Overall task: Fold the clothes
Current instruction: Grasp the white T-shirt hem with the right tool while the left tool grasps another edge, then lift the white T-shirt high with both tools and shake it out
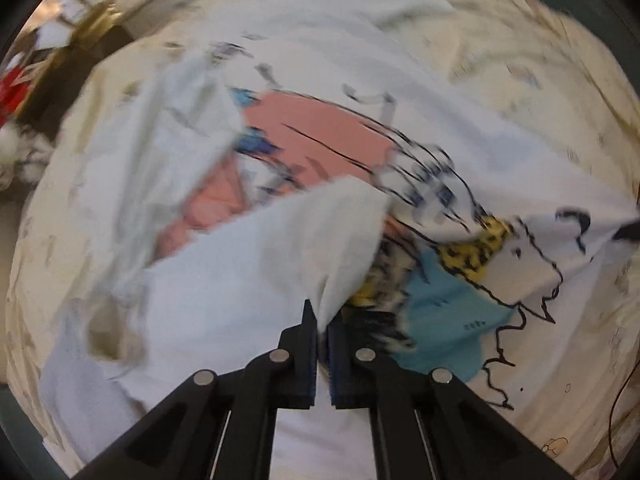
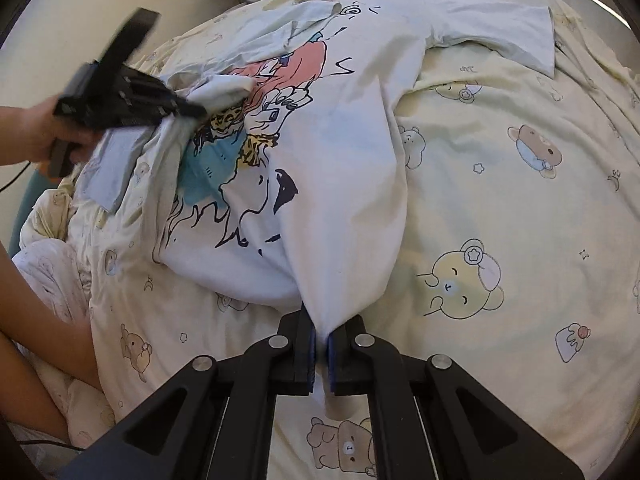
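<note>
— Holding what in your right tool?

— My right tool is clamped on a bunched fold at the near edge of the white T-shirt, the cloth rising in a ridge from between its fingers.

— And where does the shirt lie?

— Spread print-up on the bed, over a pale yellow duvet patterned with bears. One sleeve stretches flat toward the far right. The cartoon print, pink, blue and yellow, faces up.

— Your left tool?

— Closed on the shirt's other side: a white flap is pinched between its fingers and folded over part of the print. That view is blurred. From the right wrist I see my left hand around the tool's grip, at the shirt's left edge.

— Anything else nearby?

— My bare leg at the lower left, resting on the duvet.
</note>
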A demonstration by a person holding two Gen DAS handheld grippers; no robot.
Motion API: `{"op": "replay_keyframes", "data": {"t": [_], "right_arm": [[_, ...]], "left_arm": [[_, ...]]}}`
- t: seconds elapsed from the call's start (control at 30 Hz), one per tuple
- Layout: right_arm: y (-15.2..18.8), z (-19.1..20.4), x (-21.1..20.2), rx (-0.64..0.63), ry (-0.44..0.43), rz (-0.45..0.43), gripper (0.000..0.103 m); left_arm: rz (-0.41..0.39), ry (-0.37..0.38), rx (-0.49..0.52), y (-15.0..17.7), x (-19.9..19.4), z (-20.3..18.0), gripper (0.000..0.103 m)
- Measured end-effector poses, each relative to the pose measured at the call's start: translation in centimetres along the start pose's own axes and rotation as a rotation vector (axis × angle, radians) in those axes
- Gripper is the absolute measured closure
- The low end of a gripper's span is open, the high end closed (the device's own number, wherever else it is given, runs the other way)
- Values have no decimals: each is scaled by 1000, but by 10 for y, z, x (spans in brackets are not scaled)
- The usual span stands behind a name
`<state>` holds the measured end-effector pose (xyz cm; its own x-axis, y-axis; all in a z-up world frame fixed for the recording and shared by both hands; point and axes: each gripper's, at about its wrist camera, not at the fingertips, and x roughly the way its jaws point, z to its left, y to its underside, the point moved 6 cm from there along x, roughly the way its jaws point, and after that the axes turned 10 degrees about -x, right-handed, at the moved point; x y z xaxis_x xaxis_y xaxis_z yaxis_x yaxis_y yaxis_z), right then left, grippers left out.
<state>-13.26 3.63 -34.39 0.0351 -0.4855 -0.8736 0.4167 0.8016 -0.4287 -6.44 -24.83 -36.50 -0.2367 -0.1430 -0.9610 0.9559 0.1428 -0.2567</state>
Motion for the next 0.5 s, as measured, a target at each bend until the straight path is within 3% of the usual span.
{"op": "replay_keyframes", "data": {"t": [0.17,0.23,0.37,0.5], "right_arm": [[1,-4,-1,21,2,4,99],[3,-5,-1,38,-9,7,99],[4,3,2,54,-80,29,99],[6,13,5,69,-155,52,99]], "left_arm": [[-83,-15,-199,-5,-56,74,99],[-82,-27,-287,17,-74,106,99],[35,-47,-489,97,-96,153,99],[246,47,-584,164,-67,139,99]]}}
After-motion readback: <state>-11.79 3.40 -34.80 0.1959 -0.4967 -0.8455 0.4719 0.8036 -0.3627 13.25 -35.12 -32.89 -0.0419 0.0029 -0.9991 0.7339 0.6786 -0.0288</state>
